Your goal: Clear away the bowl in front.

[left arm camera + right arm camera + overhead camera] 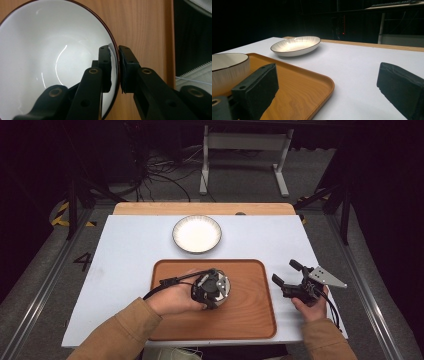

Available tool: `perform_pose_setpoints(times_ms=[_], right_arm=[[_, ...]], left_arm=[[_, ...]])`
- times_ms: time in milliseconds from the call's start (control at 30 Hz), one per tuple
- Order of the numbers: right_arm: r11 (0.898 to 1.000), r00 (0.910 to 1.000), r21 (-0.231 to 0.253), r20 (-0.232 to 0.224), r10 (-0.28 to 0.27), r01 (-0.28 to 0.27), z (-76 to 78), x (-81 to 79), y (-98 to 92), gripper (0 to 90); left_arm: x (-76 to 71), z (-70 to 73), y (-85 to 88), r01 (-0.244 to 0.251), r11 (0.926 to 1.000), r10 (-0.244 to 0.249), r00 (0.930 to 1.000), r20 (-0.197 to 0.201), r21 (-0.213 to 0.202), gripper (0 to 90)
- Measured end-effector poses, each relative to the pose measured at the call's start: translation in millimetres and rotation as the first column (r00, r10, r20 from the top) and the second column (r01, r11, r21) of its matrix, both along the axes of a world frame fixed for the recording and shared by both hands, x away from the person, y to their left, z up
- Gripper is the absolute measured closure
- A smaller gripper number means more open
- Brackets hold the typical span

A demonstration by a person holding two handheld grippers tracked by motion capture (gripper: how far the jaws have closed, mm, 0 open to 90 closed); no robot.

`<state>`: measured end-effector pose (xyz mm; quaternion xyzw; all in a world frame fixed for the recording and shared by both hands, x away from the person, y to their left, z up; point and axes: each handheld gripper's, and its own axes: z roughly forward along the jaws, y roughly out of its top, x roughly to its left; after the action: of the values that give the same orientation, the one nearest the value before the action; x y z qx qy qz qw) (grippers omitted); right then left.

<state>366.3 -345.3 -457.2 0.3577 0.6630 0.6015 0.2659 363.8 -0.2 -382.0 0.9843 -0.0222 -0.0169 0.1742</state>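
Bowl (50, 57) on the wooden tray (245, 305) sits pinched at its rim by the left gripper (115, 67), one jaw inside the white hollow, the other outside against the wall. Off the tray's right side, the right gripper (286, 272) hovers released, jaws wide apart with nothing between; a plate (295, 45) lies well ahead of it.
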Motion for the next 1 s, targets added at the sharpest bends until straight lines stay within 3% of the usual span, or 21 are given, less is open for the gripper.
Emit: perform_pose_setpoints(times_ms=[133, 200, 267, 500, 700, 800, 1000], right_arm=[[1.0, 1.0, 0.0, -0.001, 0.0, 0.0, 0.0, 0.0, 0.0, 4.0], [1.0, 1.0, 0.0, -0.001, -0.001, 0.001, 0.0, 0.0, 0.0, 4.0], [1.0, 1.0, 0.0, 0.0, -0.001, 0.001, 0.0, 0.0, 0.0, 4.0], [1.0, 1.0, 0.002, -0.003, -0.001, 0.001, 0.0, 0.3, -0.1, 4.0], [1.0, 1.0, 0.008, -0.005, 0.0, 0.0, 0.1, 0.3, -0.2, 4.0], [1.0, 1.0, 0.014, -0.008, 0.002, -0.002, 0.1, 0.6, -0.4, 4.0], [1.0, 0.9999, 0.023, -0.015, -0.003, 0.003, 0.0, 1.1, -1.3, 3.9]], left_arm=[[-1.5, 0.3, -0.4, 0.016, 0.9996, -0.017, 0.9996, -0.024, -0.021, 77.5], [-2.5, 1.2, -0.6, 0.006, 0.9999, -0.006, 0.9999, -0.016, -0.013, 74.7], [-2.6, 2.6, 0.3, 0.0, 0.9997, -0.001, 0.9993, -0.038, -0.023, 70.9], [-3.4, 6.3, 3.6, -0.032, 0.9969, 0.029, 0.9986, -0.045, -0.072, 55.1], [-3.8, 12.3, 9.7, -0.063, 0.9884, 0.057, 0.9974, -0.044, -0.138, 46.5], [-4.6, 15.8, 14.3, -0.09, 0.9787, 0.082, 0.9955, -0.048, -0.185, 45.0], [-6.8, 24.1, 26.1, -0.141, 0.9476, 0.139, 0.9898, -0.028, -0.286, 41.3]])
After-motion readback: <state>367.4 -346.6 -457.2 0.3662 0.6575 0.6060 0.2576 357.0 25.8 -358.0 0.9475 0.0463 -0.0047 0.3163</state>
